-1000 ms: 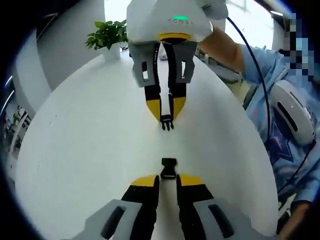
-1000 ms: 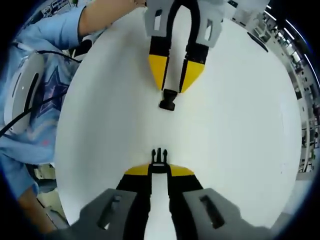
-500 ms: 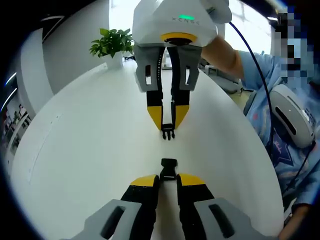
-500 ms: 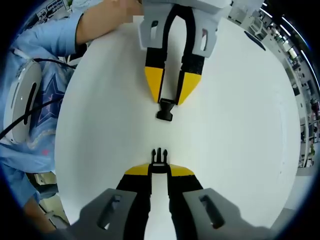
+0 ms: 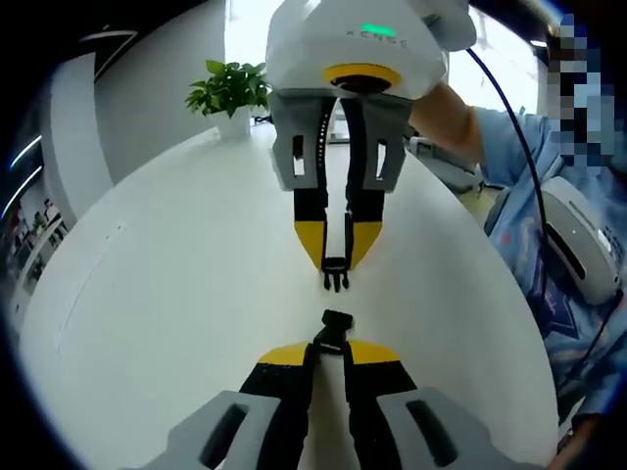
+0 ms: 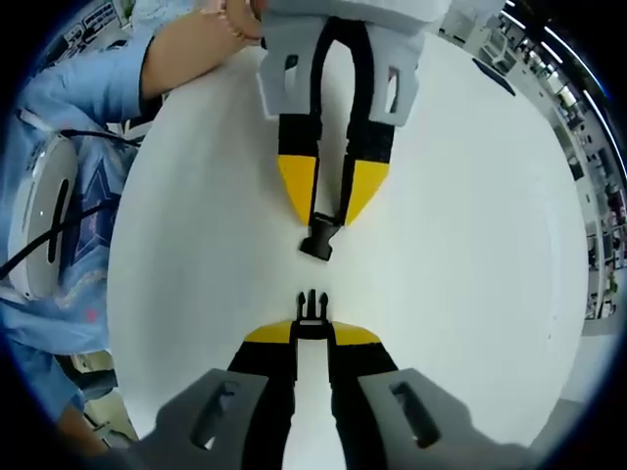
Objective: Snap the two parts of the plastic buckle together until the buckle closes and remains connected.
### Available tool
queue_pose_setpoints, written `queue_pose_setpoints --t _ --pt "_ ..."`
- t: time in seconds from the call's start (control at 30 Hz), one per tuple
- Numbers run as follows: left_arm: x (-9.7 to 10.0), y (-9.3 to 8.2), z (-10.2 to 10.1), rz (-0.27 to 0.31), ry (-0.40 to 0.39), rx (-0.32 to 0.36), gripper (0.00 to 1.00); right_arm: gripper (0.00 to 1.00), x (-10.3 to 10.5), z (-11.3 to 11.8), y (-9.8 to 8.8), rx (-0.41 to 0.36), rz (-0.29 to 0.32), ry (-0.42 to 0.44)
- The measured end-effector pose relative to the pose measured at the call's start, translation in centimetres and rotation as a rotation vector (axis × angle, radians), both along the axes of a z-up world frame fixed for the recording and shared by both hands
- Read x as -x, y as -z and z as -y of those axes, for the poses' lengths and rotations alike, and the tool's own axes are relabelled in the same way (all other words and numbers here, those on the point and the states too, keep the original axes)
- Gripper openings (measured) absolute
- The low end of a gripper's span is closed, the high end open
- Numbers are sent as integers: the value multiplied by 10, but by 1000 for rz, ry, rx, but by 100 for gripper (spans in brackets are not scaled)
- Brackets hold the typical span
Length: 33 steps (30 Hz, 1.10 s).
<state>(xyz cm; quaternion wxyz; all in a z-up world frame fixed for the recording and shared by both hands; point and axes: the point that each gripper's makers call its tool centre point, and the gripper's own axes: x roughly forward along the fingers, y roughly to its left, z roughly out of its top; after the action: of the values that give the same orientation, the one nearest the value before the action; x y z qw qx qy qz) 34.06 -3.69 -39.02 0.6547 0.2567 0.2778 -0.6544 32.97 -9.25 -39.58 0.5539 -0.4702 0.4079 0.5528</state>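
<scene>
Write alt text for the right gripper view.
Two tongs face each other over a white table, each shut on one black buckle half: the right tongs hold the pronged half, the left tongs the socket half. A small gap separates the halves. A person's sleeve is at left.

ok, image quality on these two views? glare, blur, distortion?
Left gripper view: bright window blown out up top, table edge bowed by the fisheye, pronged buckle half sharp. Right gripper view: even light, socket buckle half crisp, room at the rim smeared.

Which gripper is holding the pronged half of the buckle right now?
The right gripper: its pronged half shows forked tips, while the left gripper holds the blunt socket half.
</scene>
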Motion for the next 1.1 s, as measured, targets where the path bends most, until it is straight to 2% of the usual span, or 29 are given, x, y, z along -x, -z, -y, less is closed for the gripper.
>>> queue_pose_setpoints --t 0.07,0.2,0.3,0.47,0.83,0.97,1.1 --pt "-1 -1 1 50 22 13 12 11 0 1 -1 6 7 -1" --pt "-2 -2 2 49 31 32 18 11 0 1 -2 14 17 -5" --pt "-2 -3 6 48 66 54 22 11 -5 1 -5 18 21 -9" --pt "2 -4 10 26 108 68 20 11 -4 3 -5 26 29 -19" --pt "6 -6 8 3 91 37 17 11 -1 5 -6 32 24 -21" --pt "3 -6 10 30 78 38 16 11 -2 6 -6 34 21 -23" --pt "1 -6 10 26 73 44 16 11 -2 2 -6 23 19 -36"
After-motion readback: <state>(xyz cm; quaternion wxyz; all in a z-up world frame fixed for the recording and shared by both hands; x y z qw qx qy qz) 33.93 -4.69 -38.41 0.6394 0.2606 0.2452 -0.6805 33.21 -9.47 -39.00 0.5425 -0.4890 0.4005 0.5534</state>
